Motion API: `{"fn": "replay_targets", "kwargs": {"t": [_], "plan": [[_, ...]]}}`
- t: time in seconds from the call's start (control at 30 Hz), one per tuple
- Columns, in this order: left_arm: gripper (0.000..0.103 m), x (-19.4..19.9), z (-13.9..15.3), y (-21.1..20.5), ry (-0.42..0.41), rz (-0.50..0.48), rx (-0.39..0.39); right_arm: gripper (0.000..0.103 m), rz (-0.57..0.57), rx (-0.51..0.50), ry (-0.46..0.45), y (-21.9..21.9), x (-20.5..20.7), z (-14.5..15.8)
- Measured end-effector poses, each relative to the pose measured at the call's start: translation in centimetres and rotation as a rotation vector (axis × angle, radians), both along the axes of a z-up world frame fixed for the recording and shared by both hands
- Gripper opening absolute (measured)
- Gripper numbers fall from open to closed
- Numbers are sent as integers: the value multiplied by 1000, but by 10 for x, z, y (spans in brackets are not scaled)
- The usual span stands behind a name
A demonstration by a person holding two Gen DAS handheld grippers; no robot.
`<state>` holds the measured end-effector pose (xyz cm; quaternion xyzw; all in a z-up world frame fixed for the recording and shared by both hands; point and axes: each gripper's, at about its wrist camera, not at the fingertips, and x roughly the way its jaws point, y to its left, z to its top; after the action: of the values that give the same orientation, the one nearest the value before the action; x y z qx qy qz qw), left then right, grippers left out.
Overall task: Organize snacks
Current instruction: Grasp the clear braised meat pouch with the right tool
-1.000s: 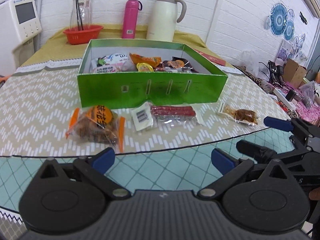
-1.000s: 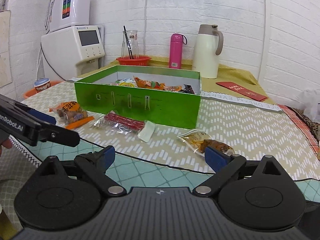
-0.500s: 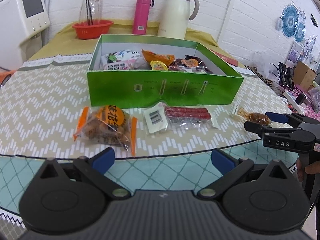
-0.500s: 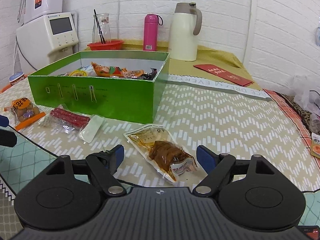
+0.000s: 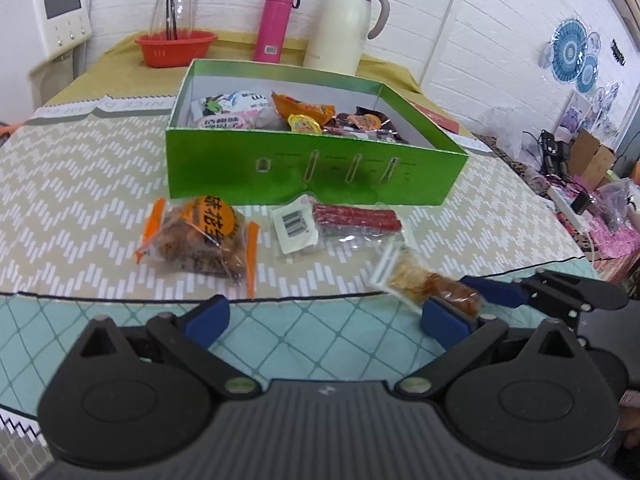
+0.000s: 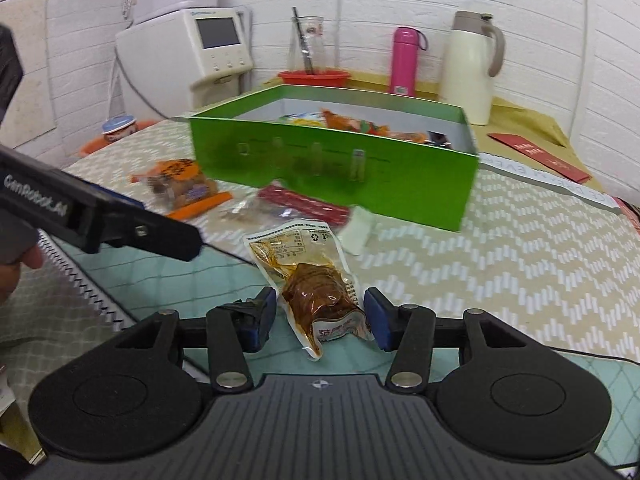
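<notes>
The right gripper [image 6: 320,318] is straddling a clear pouch of brown snack [image 6: 316,292] near the table's front edge; its jaws have just been closing, though the pads seem not quite pressing yet. The left gripper [image 5: 324,318] is hovering with jaws wide apart, empty. The green box [image 5: 312,172] is sitting mid-table, the orange-labelled packet [image 5: 196,240] and red sausage pack [image 5: 352,220] lying just before it.

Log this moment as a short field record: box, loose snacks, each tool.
box: green box, open, snacks inside
loose snacks: orange-label bag, red sausage pack, brown meat pouch
right tool: jaws have just been closing around the brown meat pouch, gaps visible at both pads
left tool: open, nothing between its fingers
</notes>
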<state>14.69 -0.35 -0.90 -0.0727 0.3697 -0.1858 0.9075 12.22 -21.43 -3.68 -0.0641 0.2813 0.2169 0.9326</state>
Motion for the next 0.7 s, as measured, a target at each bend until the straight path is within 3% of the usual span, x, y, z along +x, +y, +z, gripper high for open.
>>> {"fn": "replay_targets", "kwargs": {"t": [0.13, 0.3, 0.33, 0.37, 0.43, 0.5, 0.57, 0.6, 0.7], "plan": [[102, -9, -2, 5, 21, -64, -79, 88, 90, 38, 0, 19, -14, 0], [100, -6, -5, 2, 20, -116, -86, 103, 40, 49, -10, 17, -28, 1], [93, -3, -6, 1, 28, -130, -94, 103, 29, 52, -8, 14, -31, 1], [79, 0, -8, 1, 43, -144, -101, 103, 17, 58, -3, 12, -32, 1], [73, 5, -12, 0, 71, -148, -106, 103, 6, 73, 5, 9, -35, 1], [74, 9, -13, -1, 64, -145, -110, 103, 15, 83, 6, 10, -35, 0], [90, 13, -13, -2, 69, -139, -115, 103, 20, 87, 10, 13, -34, -1], [92, 15, -13, -2, 70, -132, -118, 102, 23, 89, 14, 16, -32, -1], [83, 21, -13, -7, 55, -167, -85, 100, 37, 91, 26, 21, -29, -4]]}}
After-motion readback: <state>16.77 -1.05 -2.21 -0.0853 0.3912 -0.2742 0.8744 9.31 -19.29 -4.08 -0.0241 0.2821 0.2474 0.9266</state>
